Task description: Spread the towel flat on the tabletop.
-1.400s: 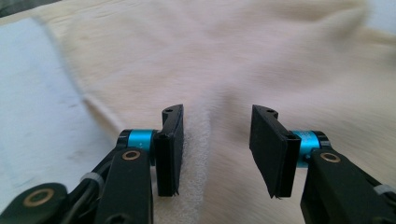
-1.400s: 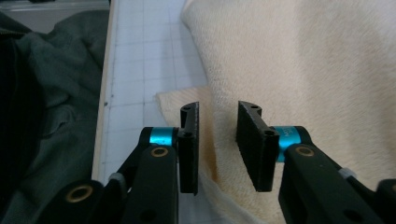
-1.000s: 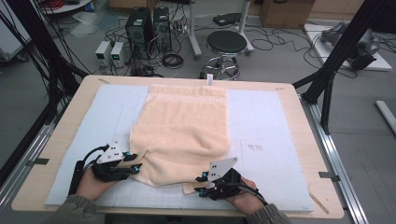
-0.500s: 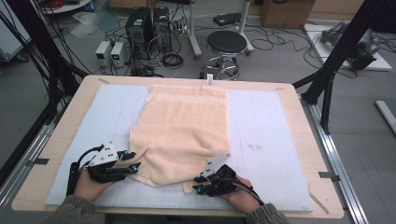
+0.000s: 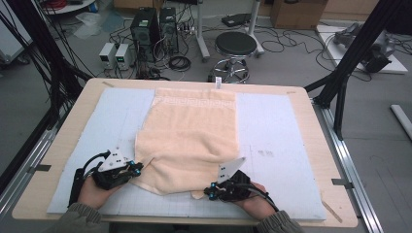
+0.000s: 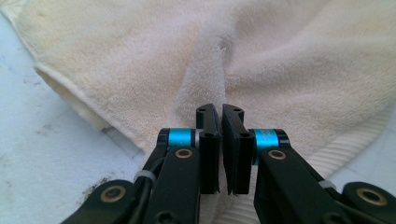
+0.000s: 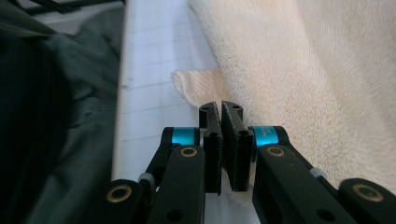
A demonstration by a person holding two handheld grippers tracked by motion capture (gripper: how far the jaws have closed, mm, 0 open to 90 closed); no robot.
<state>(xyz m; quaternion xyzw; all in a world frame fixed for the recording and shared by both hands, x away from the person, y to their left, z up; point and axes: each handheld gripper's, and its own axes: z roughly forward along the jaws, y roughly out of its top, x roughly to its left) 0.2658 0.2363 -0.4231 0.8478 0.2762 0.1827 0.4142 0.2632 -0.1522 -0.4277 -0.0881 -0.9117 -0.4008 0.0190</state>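
Left hand-held gripper point(image 5: 137, 169): jaws closed on a raised pinch of the peach towel point(image 5: 192, 133), which lies ahead on the surface point(image 5: 291, 131). Cloth soft, limp; best held at near corners. Right hand-held gripper point(image 5: 210, 190): jaws together, apparently clamping the hem. Both hands low, palms down.

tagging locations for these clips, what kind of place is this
Probably a lab or workshop for recording data: computer towers and loose cables on the floor, a black frame around the table, and a stool.
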